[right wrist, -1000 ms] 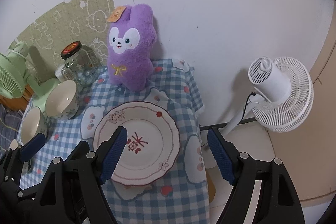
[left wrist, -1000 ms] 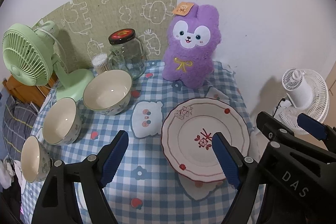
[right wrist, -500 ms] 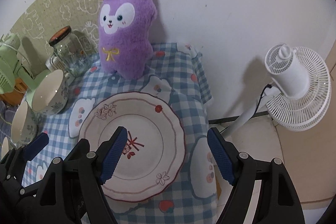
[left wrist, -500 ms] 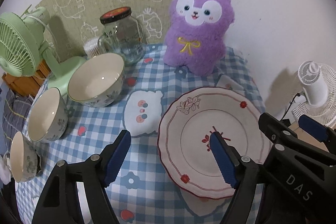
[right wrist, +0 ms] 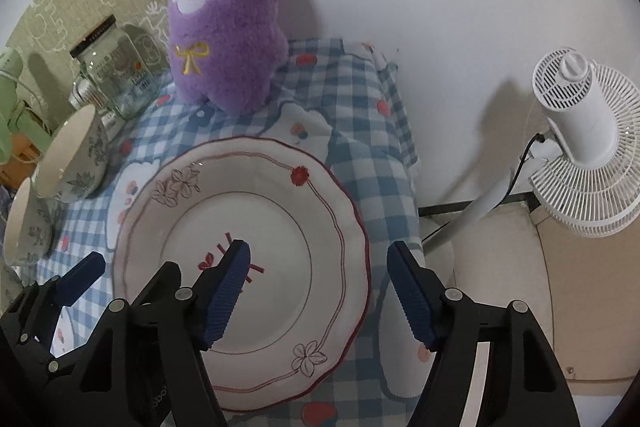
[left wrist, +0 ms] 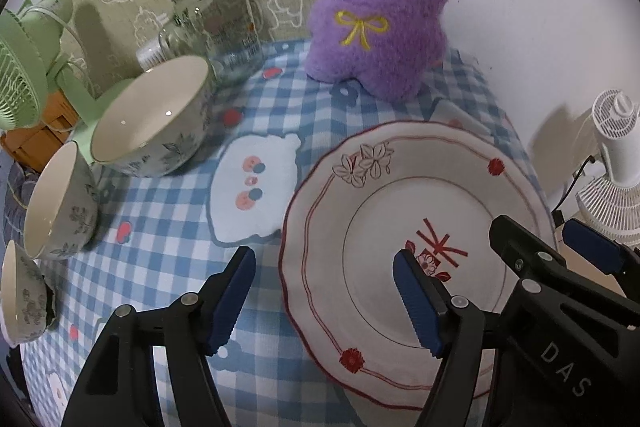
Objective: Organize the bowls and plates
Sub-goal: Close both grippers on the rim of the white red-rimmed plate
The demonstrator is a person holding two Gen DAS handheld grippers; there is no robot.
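Observation:
A white plate (left wrist: 400, 211) with a red rim line and flower prints lies on the blue checked tablecloth (left wrist: 160, 259); it also shows in the right wrist view (right wrist: 256, 227). My left gripper (left wrist: 326, 295) is open and straddles the plate's left rim just above it. My right gripper (right wrist: 320, 291) is open and straddles the plate's right rim. Three floral bowls stand in a row at the left: a large bowl (left wrist: 152, 119), a middle bowl (left wrist: 56, 203) and a small bowl (left wrist: 20, 295).
A purple plush toy (left wrist: 380, 7) sits at the back by the wall. A glass jar (left wrist: 216, 19) and a green fan (left wrist: 24, 67) stand at the back left. A white fan (right wrist: 584, 143) stands on the floor beyond the table's right edge.
Both grippers have moved forward and down towards the plate, which now fills more of each view. Both stay open.

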